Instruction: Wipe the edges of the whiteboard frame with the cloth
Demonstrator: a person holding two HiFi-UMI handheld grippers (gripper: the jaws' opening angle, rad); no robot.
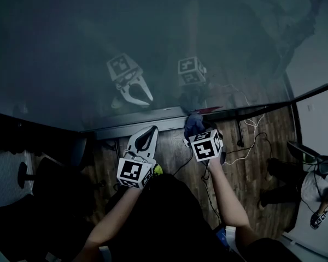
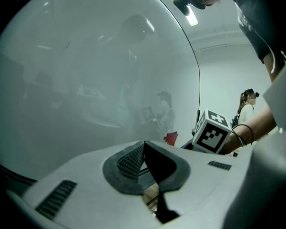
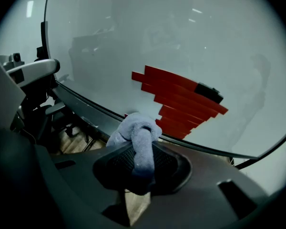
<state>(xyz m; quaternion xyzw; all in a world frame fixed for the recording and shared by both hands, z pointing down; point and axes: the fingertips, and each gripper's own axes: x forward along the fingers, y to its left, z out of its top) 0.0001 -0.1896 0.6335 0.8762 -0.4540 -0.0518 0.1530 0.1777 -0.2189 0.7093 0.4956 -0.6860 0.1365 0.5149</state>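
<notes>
Right now your right gripper (image 3: 142, 152) is clamped on the bunched blue cloth (image 3: 135, 128). The cloth pokes out past the pads at the bottom rail of the whiteboard frame (image 1: 132, 129), just below a stack of red strips (image 3: 181, 99). Your left gripper (image 2: 144, 146) has its jaws pressed together on nothing, just beside the right one, its tip near the same rail.
</notes>
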